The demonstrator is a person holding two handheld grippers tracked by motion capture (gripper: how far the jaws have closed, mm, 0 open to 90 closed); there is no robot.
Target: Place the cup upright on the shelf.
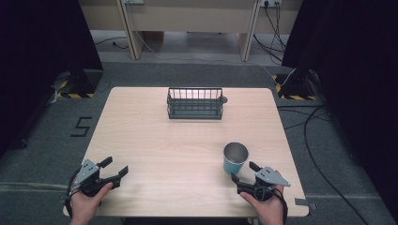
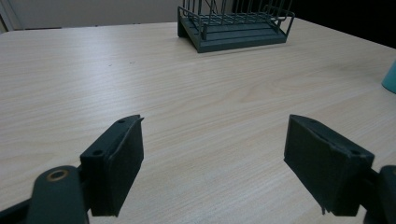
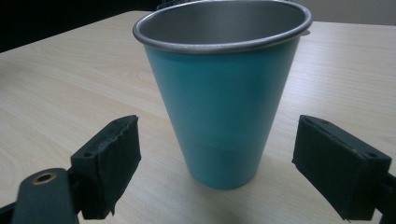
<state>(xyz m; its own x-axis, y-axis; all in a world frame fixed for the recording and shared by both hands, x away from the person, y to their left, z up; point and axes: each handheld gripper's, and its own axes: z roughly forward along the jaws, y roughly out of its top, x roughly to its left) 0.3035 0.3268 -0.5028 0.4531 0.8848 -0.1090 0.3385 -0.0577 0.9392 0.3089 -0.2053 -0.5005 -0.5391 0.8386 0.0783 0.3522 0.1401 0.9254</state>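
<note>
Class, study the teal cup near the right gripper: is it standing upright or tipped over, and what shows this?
Upright. The teal cup stands on its narrow base on the table, its steel rim facing up; its bottom is hidden.

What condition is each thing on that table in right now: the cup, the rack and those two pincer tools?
cup: upright on the table, empty, not gripped.
wire rack: upright at the far side, empty.
right gripper: open, jaws either side of the cup, apart from it.
left gripper: open, holding nothing.
</note>
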